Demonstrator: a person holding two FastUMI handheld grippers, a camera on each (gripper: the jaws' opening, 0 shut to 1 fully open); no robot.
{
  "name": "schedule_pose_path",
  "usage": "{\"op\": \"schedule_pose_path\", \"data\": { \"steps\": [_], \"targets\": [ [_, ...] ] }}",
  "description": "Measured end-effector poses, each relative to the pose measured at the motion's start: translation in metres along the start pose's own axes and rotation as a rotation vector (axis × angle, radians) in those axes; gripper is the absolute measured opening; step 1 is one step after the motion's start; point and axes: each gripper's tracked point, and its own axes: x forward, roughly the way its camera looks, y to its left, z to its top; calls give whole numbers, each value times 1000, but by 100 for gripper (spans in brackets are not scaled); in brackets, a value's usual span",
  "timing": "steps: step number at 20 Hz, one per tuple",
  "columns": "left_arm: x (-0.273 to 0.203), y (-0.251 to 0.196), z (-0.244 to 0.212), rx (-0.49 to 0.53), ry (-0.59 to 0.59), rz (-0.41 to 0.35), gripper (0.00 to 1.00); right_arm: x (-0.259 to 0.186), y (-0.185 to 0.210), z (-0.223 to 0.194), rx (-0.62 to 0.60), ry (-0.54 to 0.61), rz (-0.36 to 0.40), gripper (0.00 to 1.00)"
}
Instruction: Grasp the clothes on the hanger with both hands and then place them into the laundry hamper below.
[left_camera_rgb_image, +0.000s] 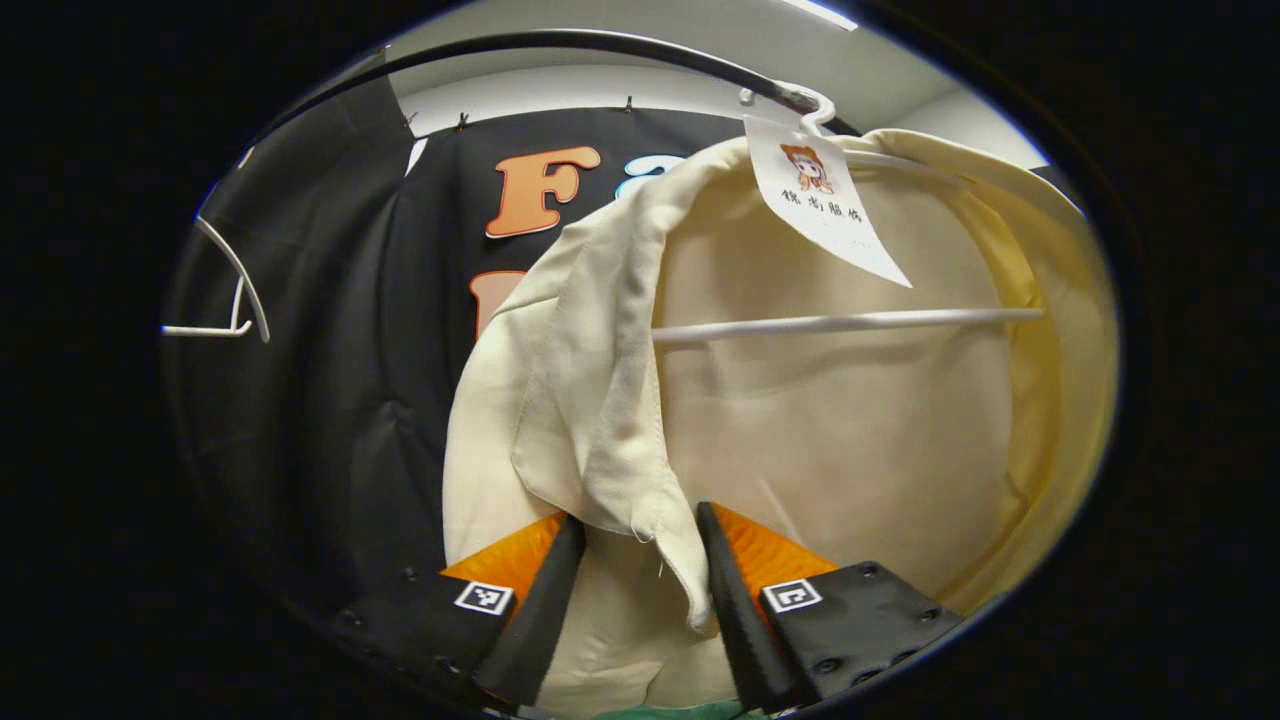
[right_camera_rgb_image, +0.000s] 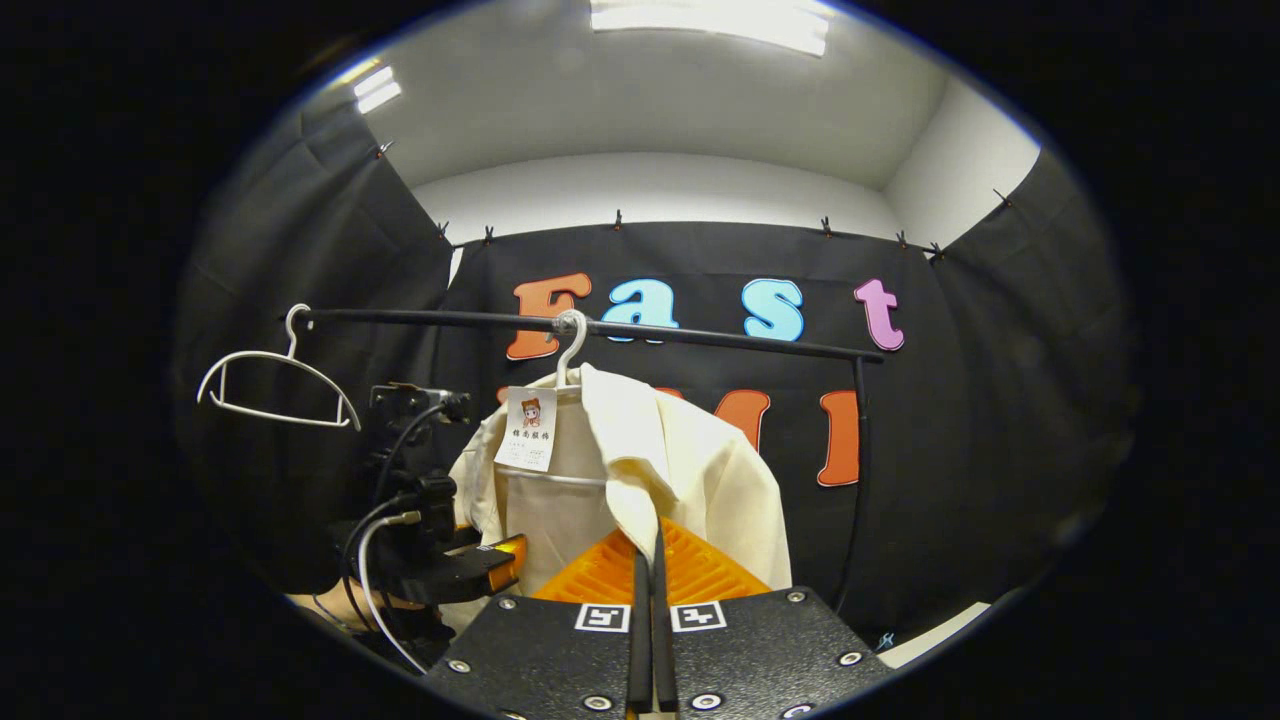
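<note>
A cream shirt (left_camera_rgb_image: 830, 420) hangs on a white hanger (left_camera_rgb_image: 850, 322) from the black rail (left_camera_rgb_image: 600, 45), with a paper tag (left_camera_rgb_image: 825, 200) at the hook. My left gripper (left_camera_rgb_image: 640, 545) is open right at the shirt, and a loose front flap (left_camera_rgb_image: 610, 400) hangs down between its fingers. In the right gripper view the shirt (right_camera_rgb_image: 700, 460) hangs mid-rail, and my right gripper (right_camera_rgb_image: 650, 535) is shut on its front edge, which runs down into the closed fingertips. The left gripper (right_camera_rgb_image: 485, 565), held by a hand, is at the shirt's lower left side.
An empty white hanger (right_camera_rgb_image: 270, 390) hangs on the rail (right_camera_rgb_image: 700, 338) to the left of the shirt. The rail's upright post (right_camera_rgb_image: 858, 470) stands to the right. A strip of green (left_camera_rgb_image: 690, 712) shows below the left gripper's fingers.
</note>
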Motion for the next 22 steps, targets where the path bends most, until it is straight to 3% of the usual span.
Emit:
{"op": "schedule_pose_path", "data": {
  "steps": [3,4,5,12,17,22],
  "targets": [
    [3,16,-7,-6,23,78,29,-4,1,7,-6,-9,6,0],
    [4,15,-5,-21,20,66,13,-3,0,9,-7,-9,9,0],
    [5,11,-6,-34,22,39,10,-3,-1,9,-8,-9,9,0],
    [-37,62,30,-63,-35,119,7,-1,-37,26,1,-23,-42,0],
    [-76,115,88,-3,-140,223,6,4,-56,50,-20,-55,-86,0],
    [-83,148,133,87,-218,286,6,34,-88,75,-104,-69,-150,0]
  ]
}}
